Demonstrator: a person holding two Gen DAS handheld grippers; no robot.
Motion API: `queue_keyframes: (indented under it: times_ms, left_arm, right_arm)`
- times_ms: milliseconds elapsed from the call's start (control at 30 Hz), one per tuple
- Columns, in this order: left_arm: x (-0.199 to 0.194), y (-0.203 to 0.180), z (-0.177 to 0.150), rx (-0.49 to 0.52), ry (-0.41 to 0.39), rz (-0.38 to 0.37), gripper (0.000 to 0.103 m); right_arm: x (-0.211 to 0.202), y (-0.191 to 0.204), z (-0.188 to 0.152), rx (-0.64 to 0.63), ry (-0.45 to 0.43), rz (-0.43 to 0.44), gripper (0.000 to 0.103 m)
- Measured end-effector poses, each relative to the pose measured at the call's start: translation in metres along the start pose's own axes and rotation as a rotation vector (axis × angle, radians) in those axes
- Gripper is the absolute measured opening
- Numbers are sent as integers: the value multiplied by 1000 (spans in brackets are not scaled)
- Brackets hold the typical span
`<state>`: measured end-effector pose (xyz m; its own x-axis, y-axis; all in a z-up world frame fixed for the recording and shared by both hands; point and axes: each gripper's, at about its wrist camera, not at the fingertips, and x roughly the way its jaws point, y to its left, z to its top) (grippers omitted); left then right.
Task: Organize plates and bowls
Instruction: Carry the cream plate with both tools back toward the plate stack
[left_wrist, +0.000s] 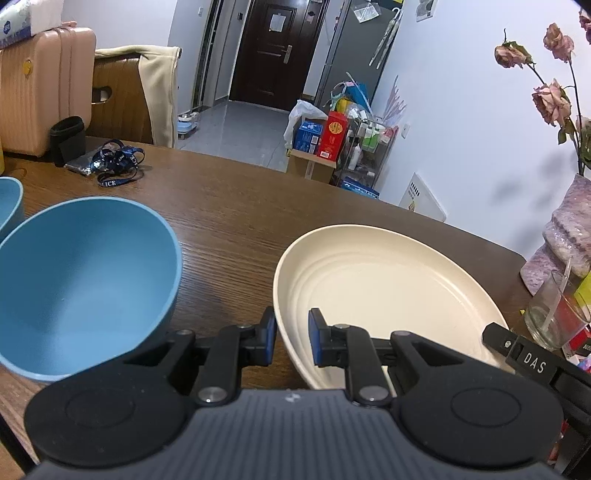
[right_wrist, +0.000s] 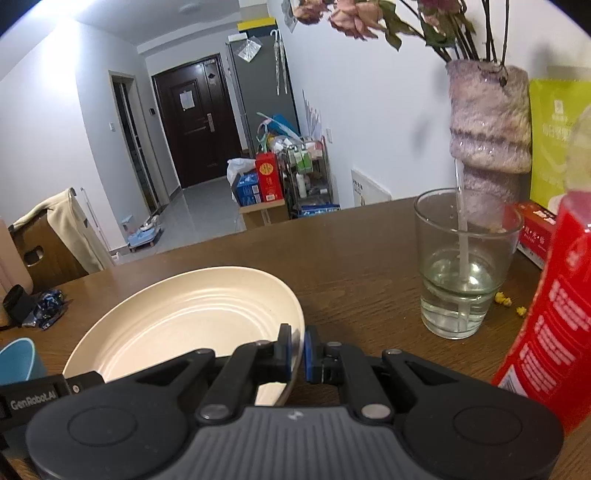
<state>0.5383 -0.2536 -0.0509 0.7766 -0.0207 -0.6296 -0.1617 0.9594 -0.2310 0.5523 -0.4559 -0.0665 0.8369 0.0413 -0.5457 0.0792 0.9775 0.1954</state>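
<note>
A cream ridged plate (left_wrist: 384, 291) lies on the brown wooden table (left_wrist: 236, 221); it also shows in the right wrist view (right_wrist: 192, 314). My left gripper (left_wrist: 291, 338) straddles the plate's near left rim, with a gap between its blue pads and the rim, so it is open. My right gripper (right_wrist: 297, 349) is shut on the plate's right rim, and its body shows in the left wrist view (left_wrist: 524, 354). A blue bowl (left_wrist: 81, 284) stands left of the plate. A second blue dish (left_wrist: 9, 203) is cut off at the far left.
A glass of water (right_wrist: 461, 266) with a straw, a fuzzy pink vase (right_wrist: 491, 147) of dried roses and a red carton (right_wrist: 554, 325) crowd the table's right side. A blue lanyard (left_wrist: 118, 162) and a black case (left_wrist: 68, 140) lie at the far left, by a chair.
</note>
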Motion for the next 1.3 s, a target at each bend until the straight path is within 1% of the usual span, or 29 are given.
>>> queue_keyframes:
  times_ms: [367, 667, 967, 1167, 1300]
  left_arm:
    - [-18, 8, -6, 14, -23, -20, 18]
    - [-38, 16, -13, 19, -59, -30, 19]
    - [-63, 22, -22, 30, -86, -46, 18]
    - [-78, 30, -26, 25, -73, -64, 18]
    - [-94, 36, -32, 31, -79, -73, 18]
  right_arm:
    - [-25, 0, -7, 2, -39, -1, 7]
    - [-46, 5, -15, 4, -66, 3, 7]
    - [-79, 11, -26, 5, -109, 0, 7]
    - [-99, 13, -35, 14, -119, -4, 7]
    - [-115, 13, -44, 15, -123, -6, 7]
